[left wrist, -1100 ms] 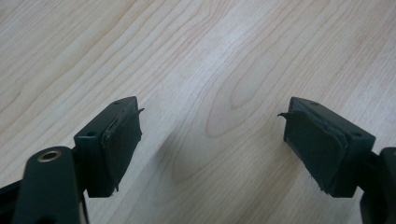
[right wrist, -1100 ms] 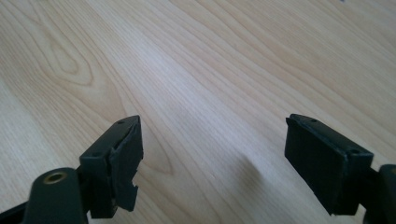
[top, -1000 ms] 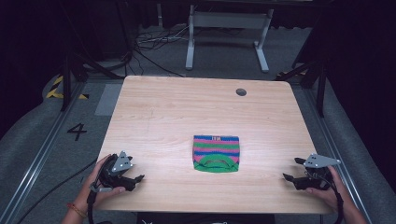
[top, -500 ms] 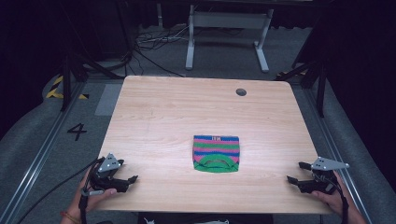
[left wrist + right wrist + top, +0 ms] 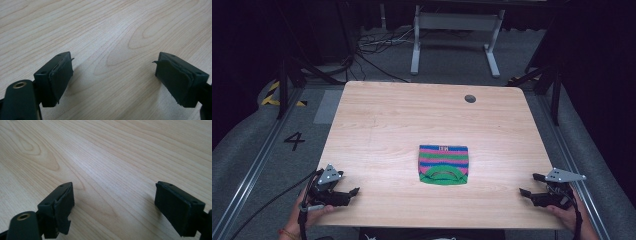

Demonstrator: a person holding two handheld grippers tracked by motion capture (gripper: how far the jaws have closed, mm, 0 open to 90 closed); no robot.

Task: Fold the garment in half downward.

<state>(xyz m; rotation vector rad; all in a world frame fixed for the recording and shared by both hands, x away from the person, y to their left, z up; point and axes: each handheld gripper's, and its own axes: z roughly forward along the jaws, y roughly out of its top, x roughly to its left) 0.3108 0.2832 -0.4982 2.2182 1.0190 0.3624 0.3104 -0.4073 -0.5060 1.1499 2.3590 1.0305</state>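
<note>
A small folded cloth (image 5: 443, 165) with pink, green and blue stripes lies flat on the wooden table (image 5: 412, 120), a little right of centre and toward the near edge. My left gripper (image 5: 351, 192) rests at the near left corner, held in a hand, well left of the cloth. Its jaws stand wide apart over bare wood in the left gripper view (image 5: 112, 72), with nothing between them. My right gripper (image 5: 528, 184) sits at the near right edge, pointing left toward the cloth, apart from it. It is open over bare wood in the right gripper view (image 5: 113, 200).
A dark round hole (image 5: 470, 98) marks the table's far right part. Beyond the table a grey metal stand (image 5: 452, 30) and loose cables (image 5: 372, 45) lie on the floor. A "4" (image 5: 294, 141) is marked on the floor left of the table.
Both grippers have shifted slightly outward and toward the near edge of the table. The cloth has not moved.
</note>
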